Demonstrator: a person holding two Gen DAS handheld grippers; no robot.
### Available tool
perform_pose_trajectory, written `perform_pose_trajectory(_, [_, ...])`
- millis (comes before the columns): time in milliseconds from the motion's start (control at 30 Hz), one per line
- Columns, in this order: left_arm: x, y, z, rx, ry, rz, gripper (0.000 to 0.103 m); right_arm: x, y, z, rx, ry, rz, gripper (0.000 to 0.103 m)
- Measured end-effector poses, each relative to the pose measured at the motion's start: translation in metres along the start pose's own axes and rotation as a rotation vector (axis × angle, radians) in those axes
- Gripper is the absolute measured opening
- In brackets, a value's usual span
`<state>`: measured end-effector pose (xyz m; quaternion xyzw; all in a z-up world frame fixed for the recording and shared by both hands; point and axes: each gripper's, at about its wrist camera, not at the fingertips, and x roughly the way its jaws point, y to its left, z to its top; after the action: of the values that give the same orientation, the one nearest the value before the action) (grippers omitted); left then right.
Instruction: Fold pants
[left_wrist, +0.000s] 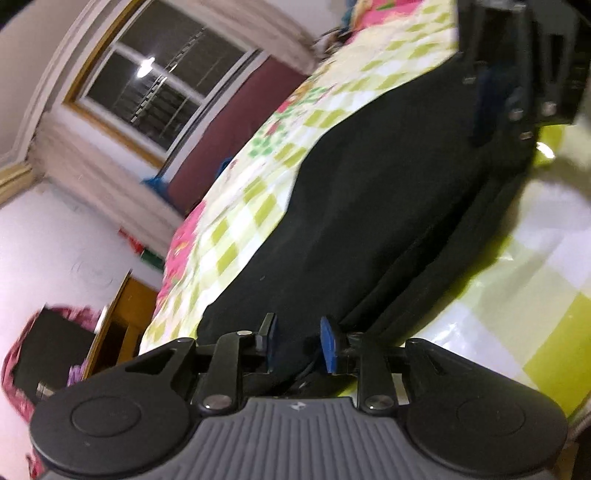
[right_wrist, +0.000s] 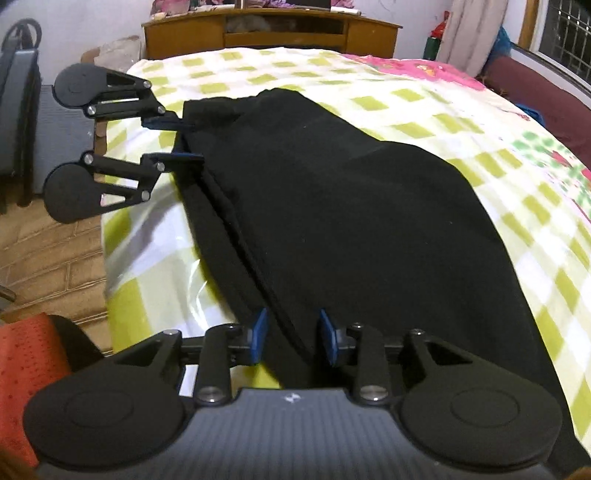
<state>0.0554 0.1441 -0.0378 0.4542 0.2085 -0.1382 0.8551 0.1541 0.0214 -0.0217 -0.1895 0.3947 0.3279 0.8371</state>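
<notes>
Black pants (right_wrist: 332, 192) lie folded lengthwise on the checked bedspread (right_wrist: 461, 122), one leg stacked on the other. My right gripper (right_wrist: 291, 338) is open at the near end, its blue pads (right_wrist: 260, 328) on either side of the stacked edge. My left gripper (right_wrist: 184, 142) is open at the far end, its fingers around the pants' end edge. In the left wrist view the pants (left_wrist: 369, 206) stretch away from my open left gripper (left_wrist: 299, 341), and the right gripper (left_wrist: 517, 74) shows at the top right over the other end.
A wooden headboard (right_wrist: 273, 33) stands at the far end of the bed. A brick-patterned floor (right_wrist: 48, 254) and a red cushion (right_wrist: 29, 362) lie to the left. A window (left_wrist: 147, 85), curtains and a maroon sofa (right_wrist: 535, 92) are on the other side.
</notes>
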Motion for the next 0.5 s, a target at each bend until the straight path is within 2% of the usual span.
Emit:
perform_pose_trajectory(100, [-0.012, -0.002, 0.003, 0.007, -0.060, -0.070, 0.044, -0.002, 0.006, 0.004, -0.018, -0.003, 0.004, 0.037])
perform_pose_trajectory(133, [-0.016, -0.004, 0.005, 0.020, -0.082, -0.088, 0.047, -0.005, 0.010, 0.004, -0.031, -0.007, 0.008, 0.037])
perform_pose_trajectory(200, [-0.017, -0.012, 0.007, 0.061, -0.114, -0.086, 0.052, -0.006, 0.014, 0.004, -0.057, -0.016, -0.005, 0.037])
perform_pose_trajectory(267, [-0.009, -0.016, 0.012, 0.079, -0.117, -0.083, 0.052, 0.001, 0.015, 0.006, -0.051, -0.005, -0.027, 0.037])
perform_pose_trajectory(367, [0.001, -0.023, 0.018, 0.122, -0.120, -0.118, 0.052, 0.010, 0.015, 0.012, 0.000, -0.004, -0.032, 0.039])
perform_pose_trajectory(433, [-0.006, -0.027, 0.016, 0.183, -0.146, -0.132, 0.052, 0.010, 0.014, 0.018, 0.013, 0.003, -0.038, 0.037])
perform_pose_trajectory(500, [-0.011, -0.027, 0.014, 0.203, -0.162, -0.151, 0.052, 0.006, 0.014, 0.019, 0.001, 0.000, -0.035, 0.035])
